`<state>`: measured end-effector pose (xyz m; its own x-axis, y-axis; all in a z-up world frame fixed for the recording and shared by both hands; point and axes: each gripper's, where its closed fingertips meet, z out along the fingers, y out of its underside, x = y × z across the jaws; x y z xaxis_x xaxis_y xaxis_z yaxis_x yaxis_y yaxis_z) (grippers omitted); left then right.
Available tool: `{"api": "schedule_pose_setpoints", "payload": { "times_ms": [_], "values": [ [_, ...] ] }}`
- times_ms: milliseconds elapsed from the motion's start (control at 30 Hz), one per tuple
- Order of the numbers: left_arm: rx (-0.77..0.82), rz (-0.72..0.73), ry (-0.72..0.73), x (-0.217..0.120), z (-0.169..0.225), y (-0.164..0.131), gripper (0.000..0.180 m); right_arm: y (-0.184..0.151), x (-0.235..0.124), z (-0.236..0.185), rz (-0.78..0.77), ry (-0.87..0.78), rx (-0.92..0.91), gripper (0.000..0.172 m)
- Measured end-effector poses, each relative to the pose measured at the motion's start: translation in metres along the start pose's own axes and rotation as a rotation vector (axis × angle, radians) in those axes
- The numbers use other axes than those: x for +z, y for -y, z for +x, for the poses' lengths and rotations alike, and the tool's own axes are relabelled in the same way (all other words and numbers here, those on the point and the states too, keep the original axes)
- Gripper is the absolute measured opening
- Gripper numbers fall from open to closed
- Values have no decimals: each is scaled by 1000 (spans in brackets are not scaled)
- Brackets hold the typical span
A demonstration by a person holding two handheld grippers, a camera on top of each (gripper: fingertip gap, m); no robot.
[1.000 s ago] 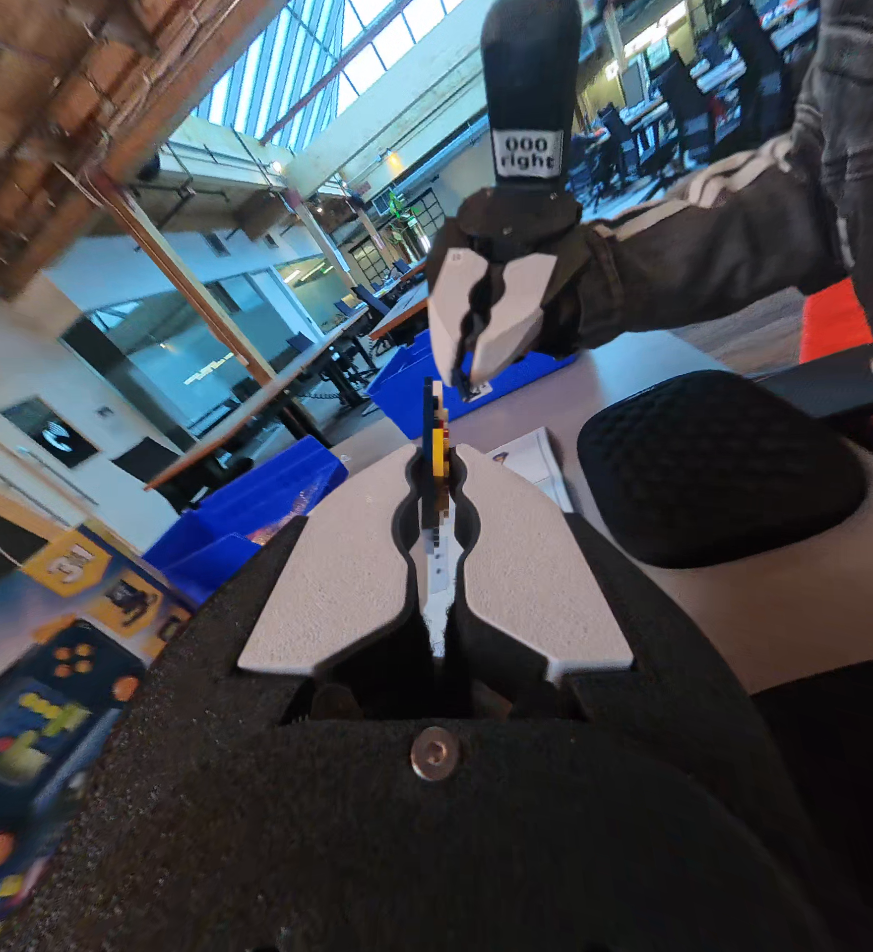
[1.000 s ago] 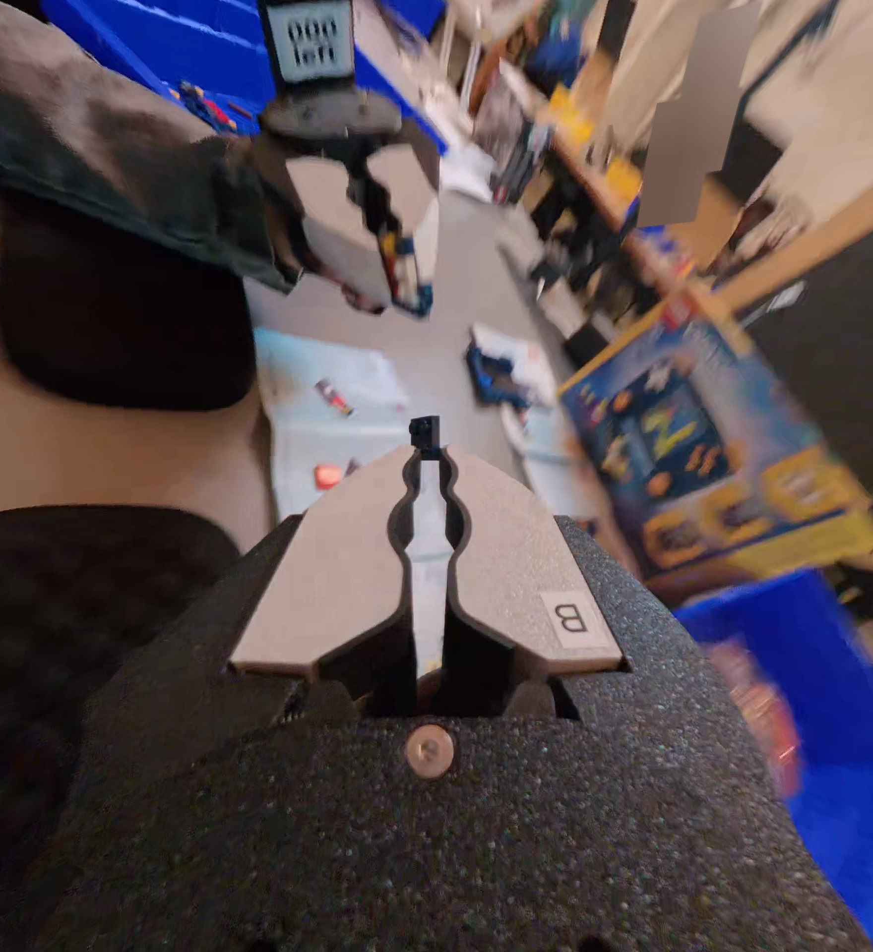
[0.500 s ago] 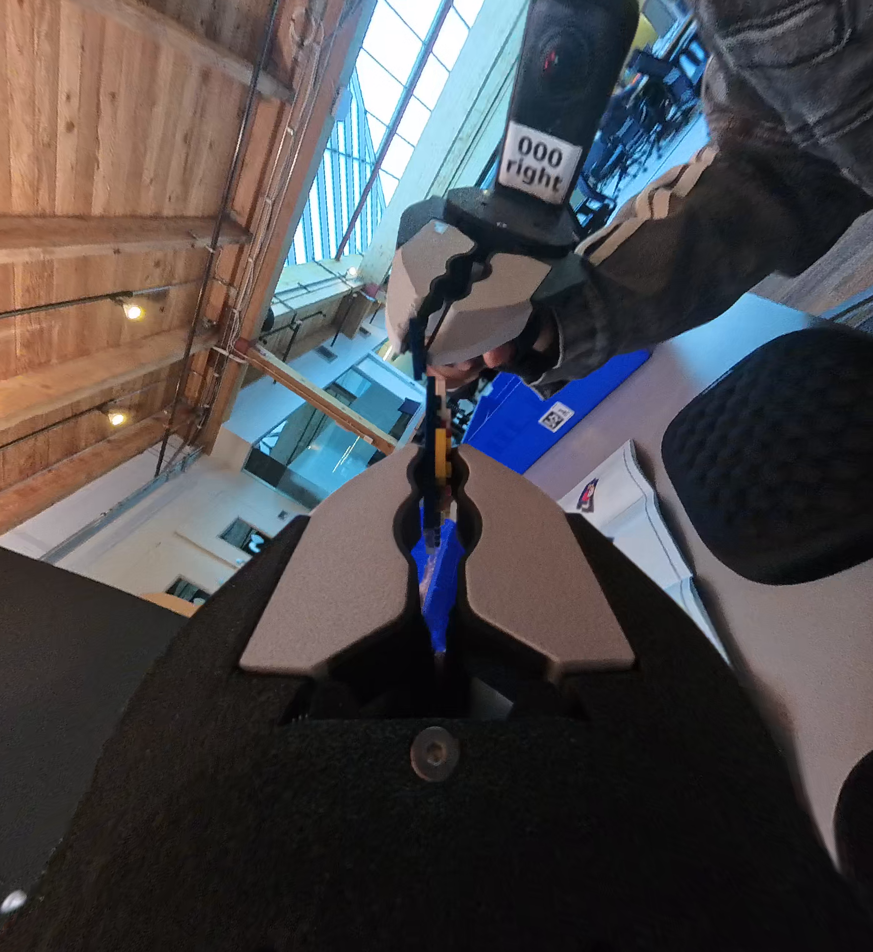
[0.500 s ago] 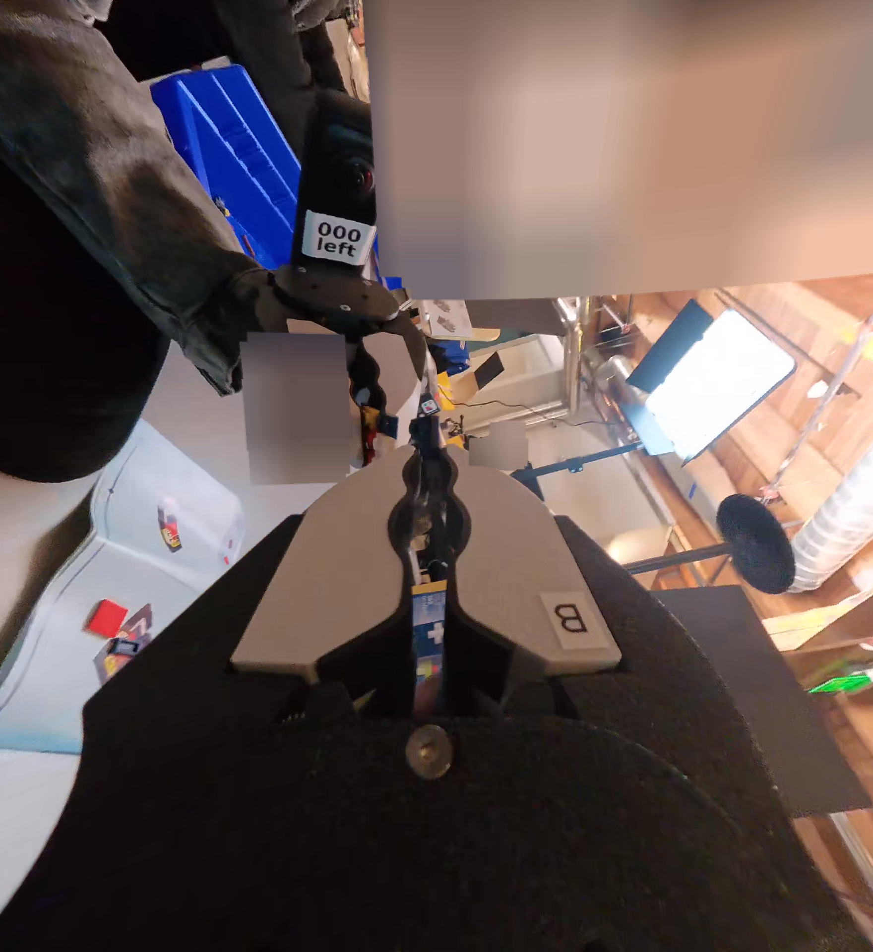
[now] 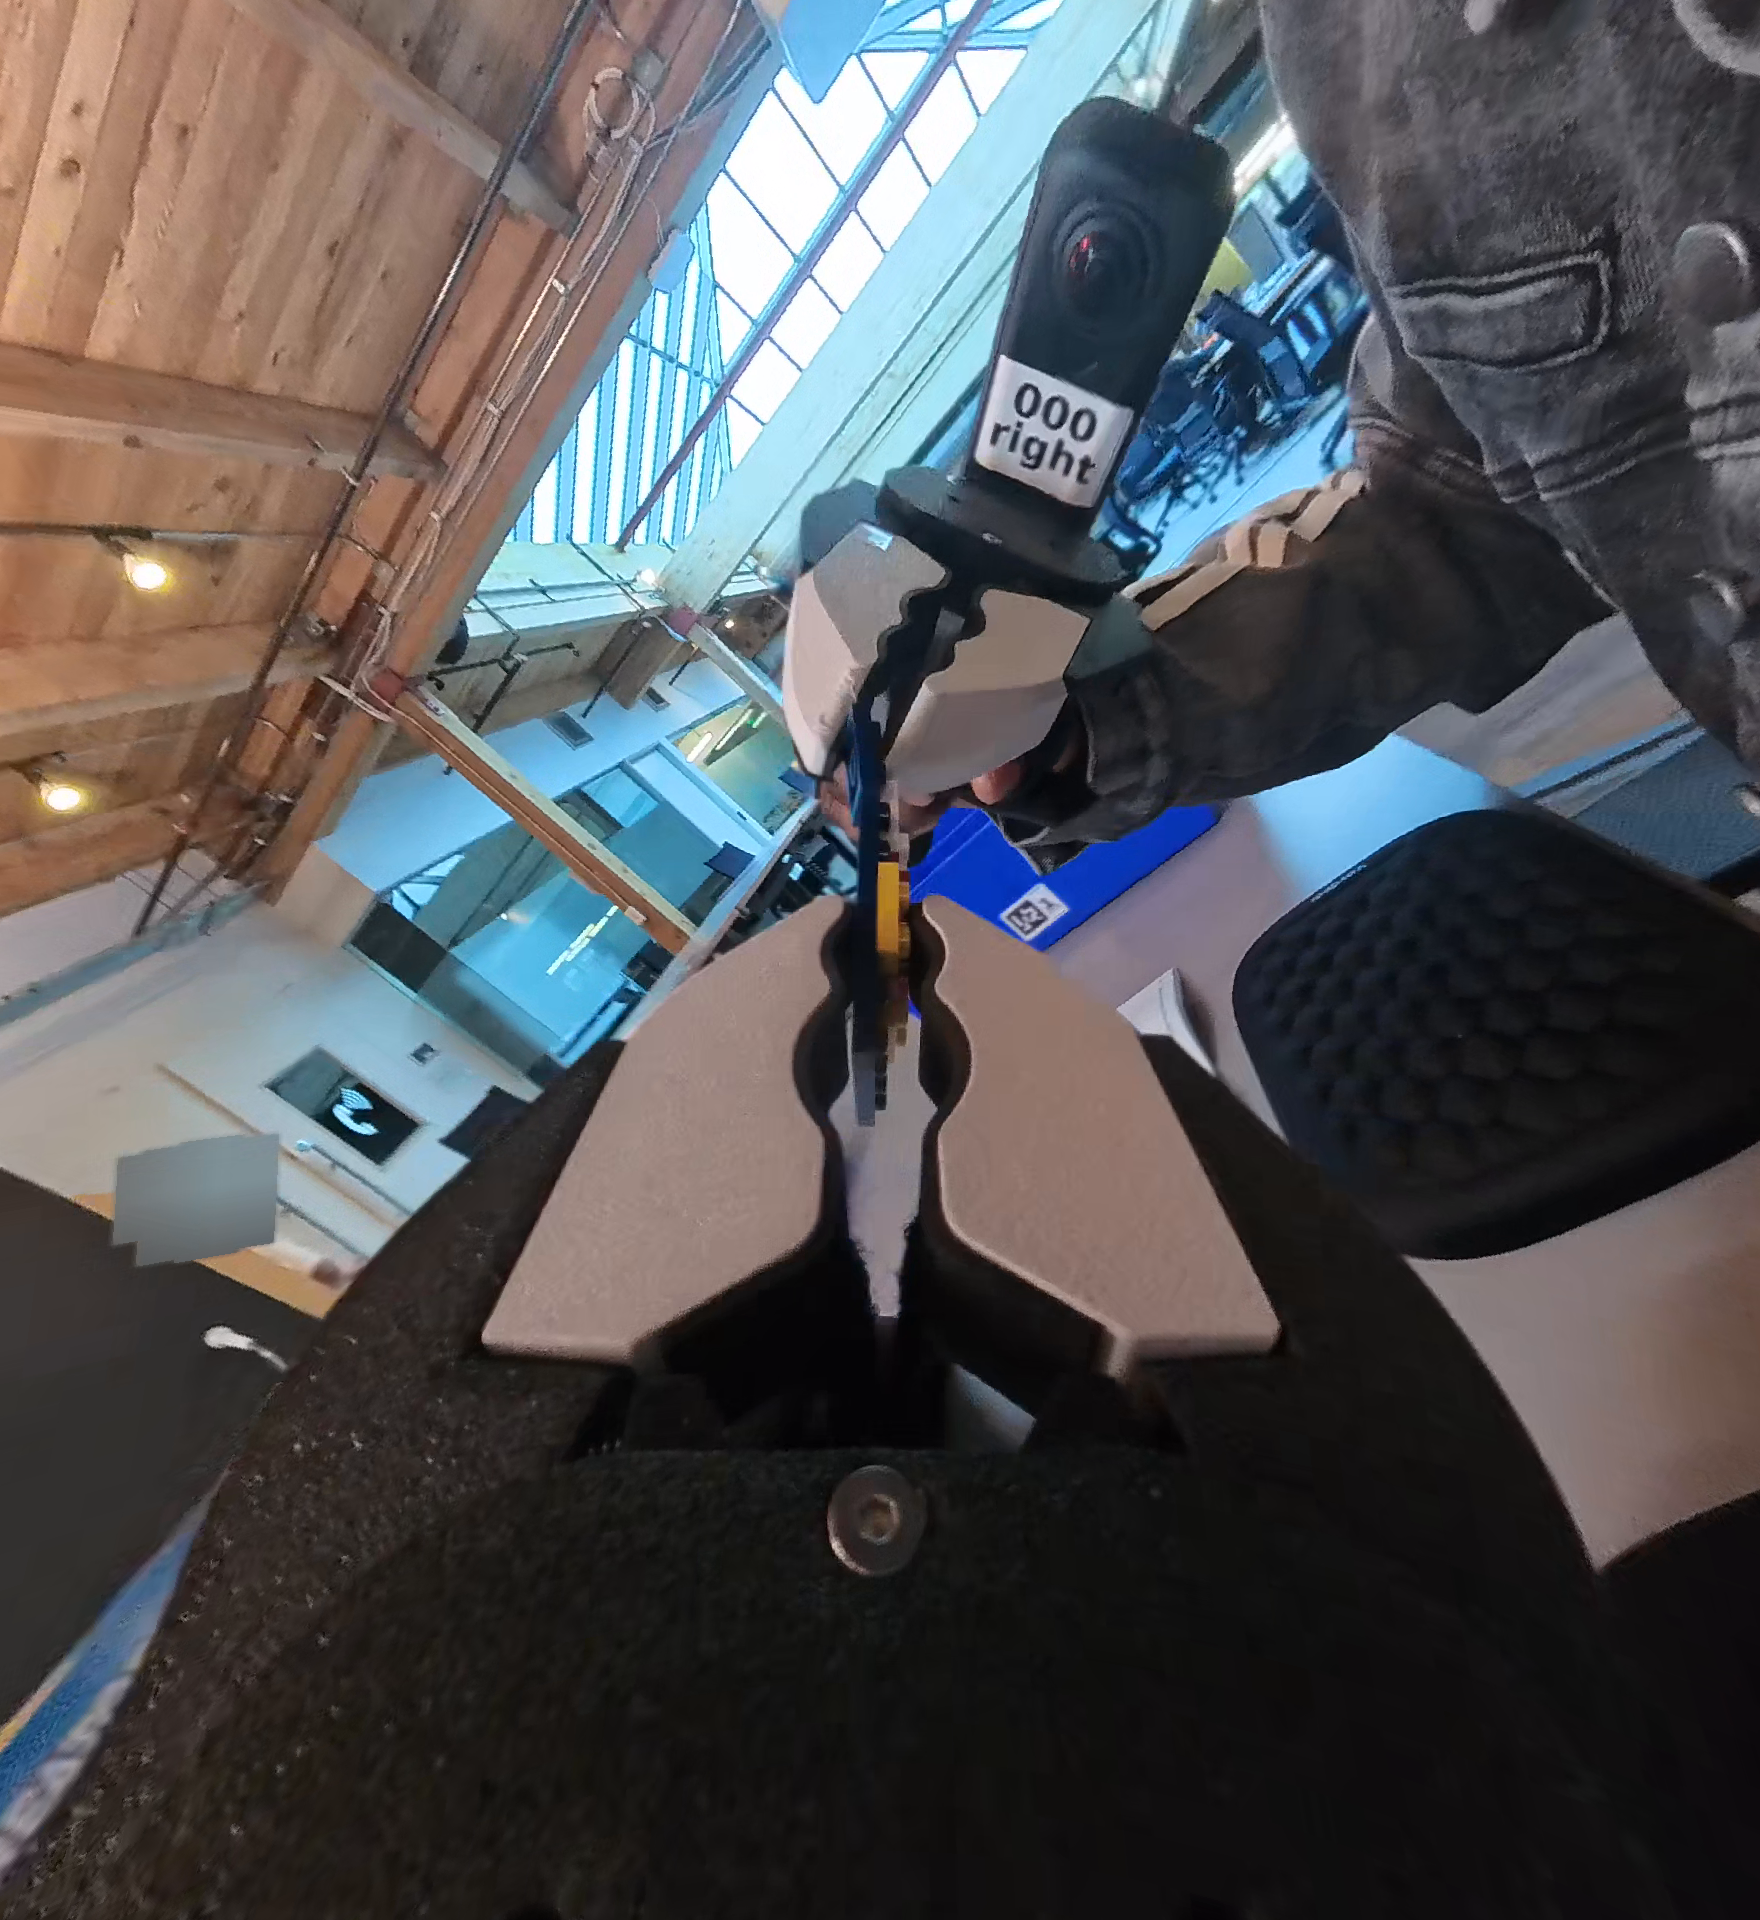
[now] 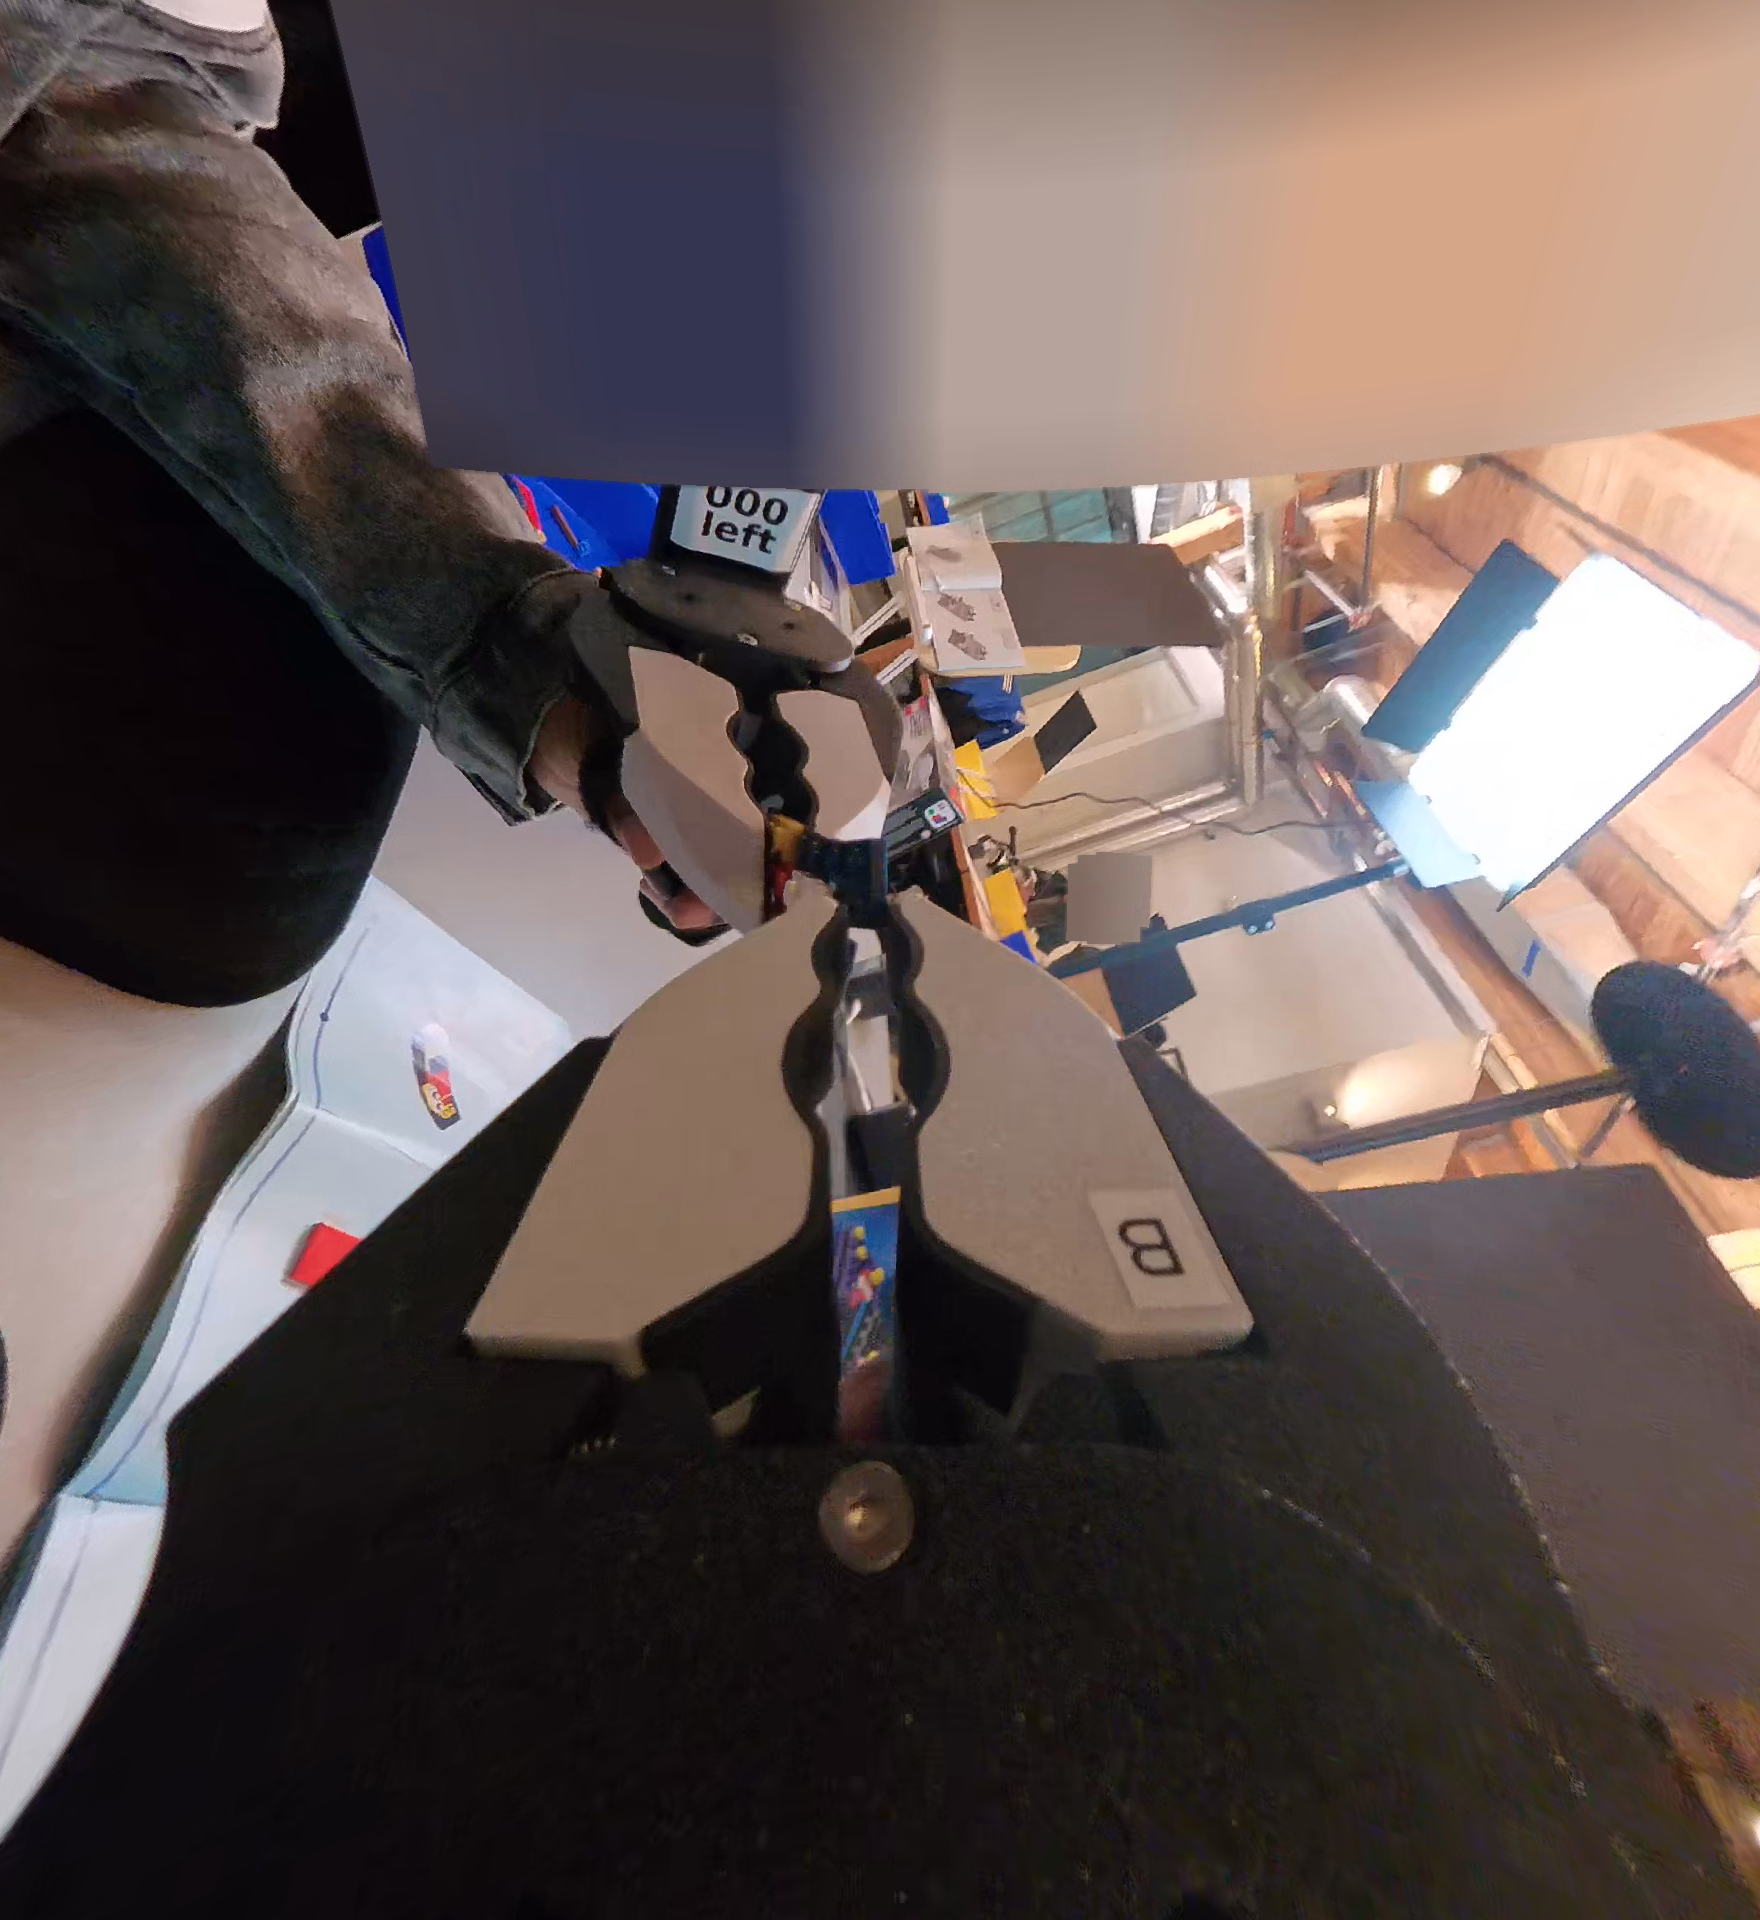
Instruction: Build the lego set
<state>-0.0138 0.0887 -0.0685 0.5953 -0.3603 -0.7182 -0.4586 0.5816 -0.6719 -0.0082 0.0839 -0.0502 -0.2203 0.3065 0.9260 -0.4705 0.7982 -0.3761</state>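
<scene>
Both grippers share one build: a black, grainy foam-like body, two pale grey fingers [image 5: 710, 1143] with wavy black-lined inner edges, and a silver screw [image 5: 876, 1519] sunk in the middle behind them. The right gripper [image 5: 871, 748] carries a black camera [image 5: 1115, 270] on top with a round lens and a white label below it; one of its fingers has a white sticker [image 6: 1151, 1247]. The left gripper [image 6: 803, 831] has a white label too. The person wears a dark grey denim jacket [image 5: 1582, 312] with metal buttons, a striped cuff [image 5: 1260, 540] and black fingerless gloves [image 6: 595, 748]
</scene>
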Motion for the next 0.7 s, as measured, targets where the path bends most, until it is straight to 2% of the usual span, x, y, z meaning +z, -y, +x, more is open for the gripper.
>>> {"api": "schedule_pose_setpoints", "payload": {
  "times_ms": [100, 267, 333, 500, 700],
  "values": [
    [-138, -8, -18, 1, -1, -6, 8, -10, 1, 1, -26, -10, 128, 7],
    [-580, -6, -38, 4, -11, -22, 8, -35, 5, 9, -63, -47, 592, 6],
    [-698, 7, -14, 4, -16, -26, 8, -43, 6, 13, -68, -66, 749, 6],
    [-924, 26, -9, 5, -20, -34, 8, -54, 10, 15, -75, -43, 936, 5],
    [-1064, 11, -77, 4, -13, -42, 8, -59, 10, 3, -81, 151, 1138, 4]
  ]
}}
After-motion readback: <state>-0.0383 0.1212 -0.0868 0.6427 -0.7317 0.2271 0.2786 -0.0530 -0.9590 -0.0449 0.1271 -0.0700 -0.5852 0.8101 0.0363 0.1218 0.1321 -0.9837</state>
